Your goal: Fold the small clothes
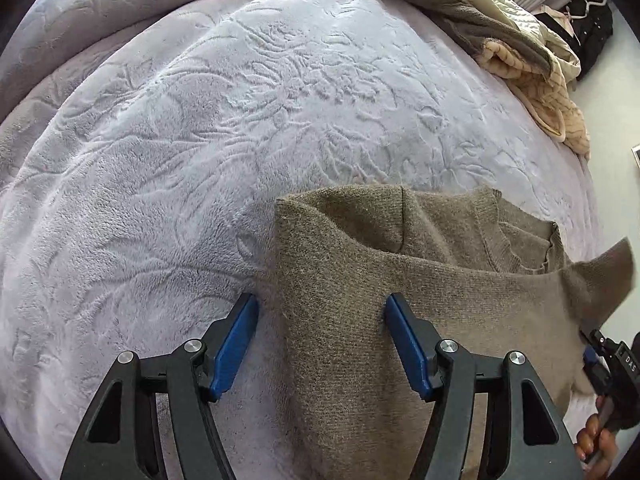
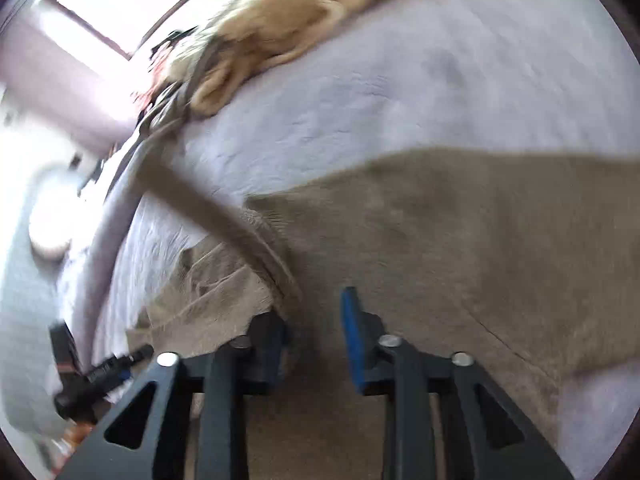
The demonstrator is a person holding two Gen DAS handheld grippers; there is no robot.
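1. Lower left of the left wrist view: the left gripper (image 1: pixel 322 320) hangs over the left edge of a taupe knit sweater (image 1: pixel 400 300). Its blue pads stand apart, one over the lilac embossed bedspread (image 1: pixel 240 100), the other touching the knit; nothing is clamped. The straddle suggests it is placed to take that edge.
2. Centre: the sweater lies on the bedspread, partly folded, its ribbed collar open toward the right.
3. Right edge: a flap of the sweater is lifted, blurred, beside the other tool and a person's hand (image 1: pixel 596 440).
4. Upper right: a heap of beige and peach garments (image 1: pixel 532 80) waits well apart, probably next.
5. Right wrist view, lower centre: the right gripper (image 2: pixel 316 332) is half open over the knit; blur hides any grip.
6. No container is in view.
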